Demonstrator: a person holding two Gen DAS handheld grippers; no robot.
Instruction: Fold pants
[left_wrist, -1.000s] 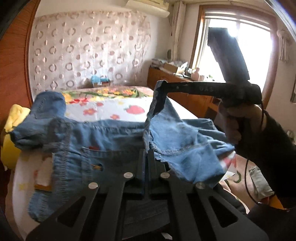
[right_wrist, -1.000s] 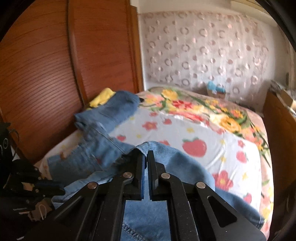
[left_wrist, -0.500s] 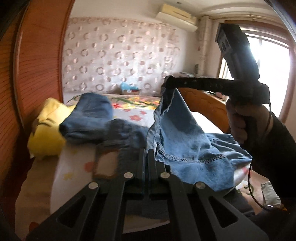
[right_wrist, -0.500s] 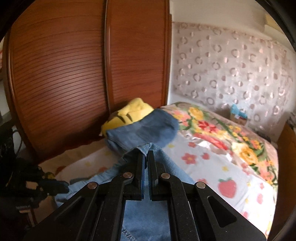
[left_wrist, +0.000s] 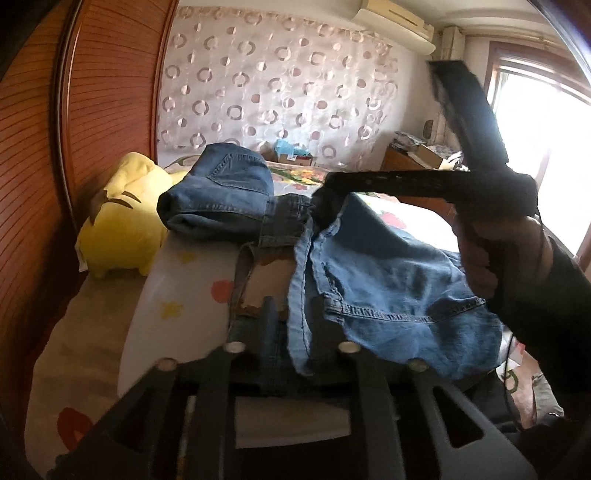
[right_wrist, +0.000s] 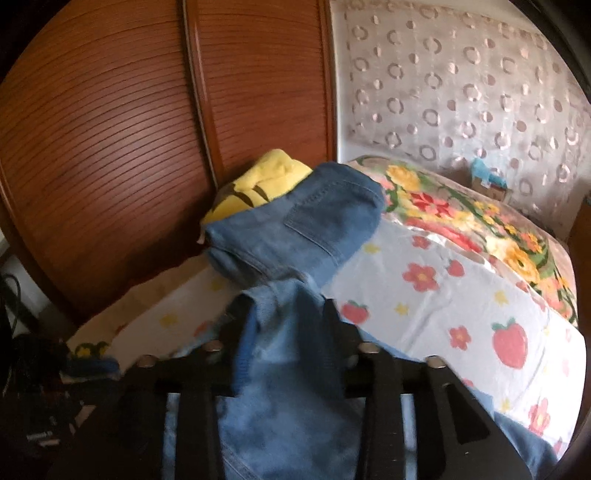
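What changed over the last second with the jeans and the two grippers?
Both grippers carried the light jeans across the bed toward the folded jeans and yellow plush toy. The left gripper and right gripper, clamped shut before, have just been opening, with denim still between their fingers. The folded jeans and plush toy stayed put.

The jeans (right_wrist: 288, 387) hide the right gripper's (right_wrist: 282, 321) fingers (right_wrist: 332, 325); both are blurred.
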